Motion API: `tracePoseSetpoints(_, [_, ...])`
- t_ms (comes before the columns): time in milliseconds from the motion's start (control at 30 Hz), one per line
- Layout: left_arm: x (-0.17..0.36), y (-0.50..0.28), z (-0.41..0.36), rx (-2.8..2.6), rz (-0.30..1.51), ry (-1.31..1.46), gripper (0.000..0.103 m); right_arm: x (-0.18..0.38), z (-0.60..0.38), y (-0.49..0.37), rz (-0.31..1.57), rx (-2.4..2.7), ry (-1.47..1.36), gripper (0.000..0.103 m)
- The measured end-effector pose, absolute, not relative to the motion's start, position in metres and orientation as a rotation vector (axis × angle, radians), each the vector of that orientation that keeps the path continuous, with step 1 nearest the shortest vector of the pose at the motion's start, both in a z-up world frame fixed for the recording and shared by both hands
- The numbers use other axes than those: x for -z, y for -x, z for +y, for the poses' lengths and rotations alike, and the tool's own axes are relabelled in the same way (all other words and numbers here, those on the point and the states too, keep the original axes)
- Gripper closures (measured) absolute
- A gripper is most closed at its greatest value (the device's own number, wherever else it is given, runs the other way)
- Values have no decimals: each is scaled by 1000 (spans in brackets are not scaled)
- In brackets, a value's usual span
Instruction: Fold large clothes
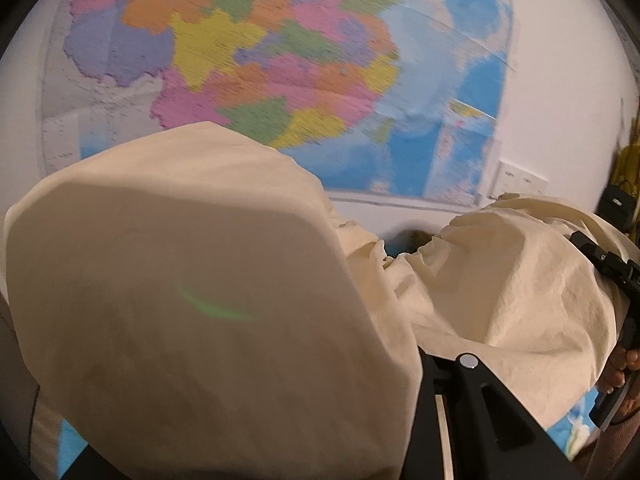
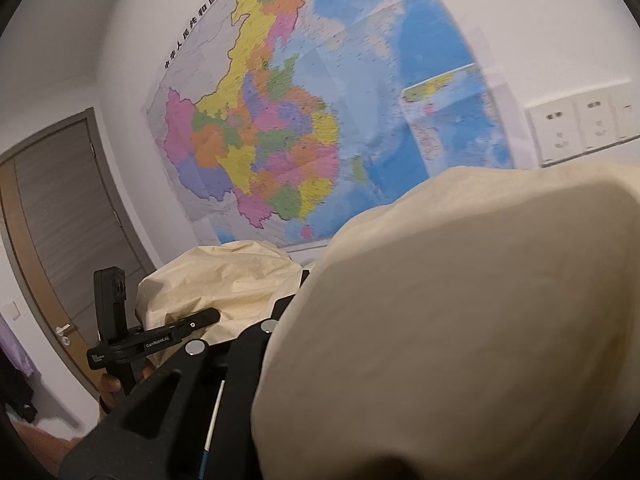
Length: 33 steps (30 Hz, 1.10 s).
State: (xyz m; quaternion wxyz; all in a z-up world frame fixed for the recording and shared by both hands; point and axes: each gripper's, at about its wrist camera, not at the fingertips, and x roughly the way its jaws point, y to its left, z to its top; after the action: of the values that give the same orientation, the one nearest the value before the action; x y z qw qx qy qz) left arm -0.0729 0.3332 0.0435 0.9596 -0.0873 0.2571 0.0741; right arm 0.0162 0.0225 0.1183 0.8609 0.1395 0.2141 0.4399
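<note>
A large cream garment [image 1: 200, 280] is held up in the air and drapes over both grippers. In the left wrist view it covers my left gripper's fingertips; only the right finger's black base [image 1: 480, 408] shows. The cloth stretches right to the other gripper's black frame [image 1: 612, 268], with a hand below it. In the right wrist view the cream garment [image 2: 460, 320] hides my right gripper's tips; the left finger's base [image 2: 180, 392] shows. The left gripper's body [image 2: 132, 340] sits lower left with cloth bunched over it. Both seem shut on the cloth.
A large coloured wall map [image 1: 280, 60] fills the white wall ahead and also shows in the right wrist view [image 2: 300, 120]. Wall sockets [image 2: 580, 124] are at the right. A grey door with a handle [image 2: 60, 220] stands at the left.
</note>
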Motion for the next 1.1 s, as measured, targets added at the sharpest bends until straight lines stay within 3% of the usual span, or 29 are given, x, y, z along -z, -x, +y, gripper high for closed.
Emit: tracePoseSetpoints(1100, [-69,40,540,-505,502,278,81,-110,247,-122,538,-1153,-255,91])
